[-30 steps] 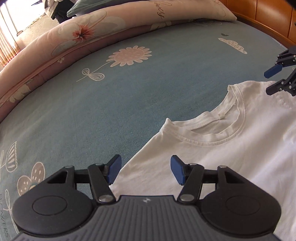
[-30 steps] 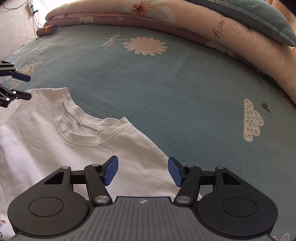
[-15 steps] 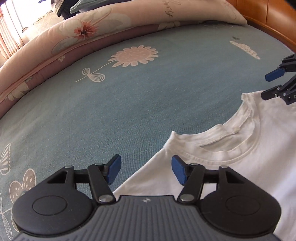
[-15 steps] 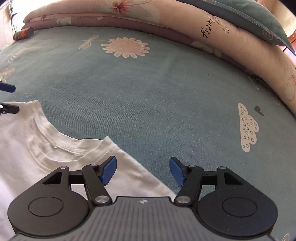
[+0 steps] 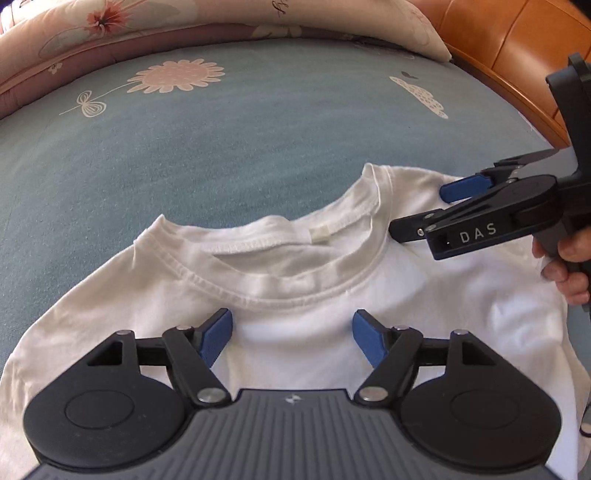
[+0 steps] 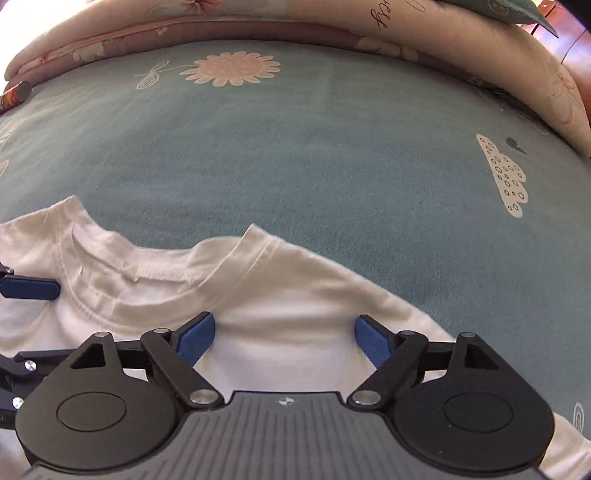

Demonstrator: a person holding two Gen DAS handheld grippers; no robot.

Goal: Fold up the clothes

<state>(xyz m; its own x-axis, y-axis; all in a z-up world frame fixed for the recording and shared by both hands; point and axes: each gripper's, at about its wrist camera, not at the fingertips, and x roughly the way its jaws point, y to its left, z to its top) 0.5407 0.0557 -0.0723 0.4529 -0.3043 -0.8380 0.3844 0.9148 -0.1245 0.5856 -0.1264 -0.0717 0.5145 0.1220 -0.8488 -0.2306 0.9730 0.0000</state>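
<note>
Your teal bedsheet (image 5: 229, 147), soft-woven with flower prints, fills the frame. The white cotton T-shirt (image 5: 295, 280) lies flat across the lower half, ribbed collar centre. Your left gripper (image 5: 291, 332) and right gripper (image 6: 284, 338) gape wide over it, holding nothing. "DAS" marks the right one.

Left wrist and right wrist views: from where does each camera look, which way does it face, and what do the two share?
Left wrist: sits on the left gripper, jaws open, looking forward over the white T-shirt collar toward the quilt; the right gripper and right hand show at the right edge.
Right wrist: sits on the right gripper, jaws open, above the shirt's shoulder, facing the quilt; the left gripper's fingertips enter at the left edge.
Shared: the T-shirt collar, blue bedsheet, its flower print and cloud print.
</note>
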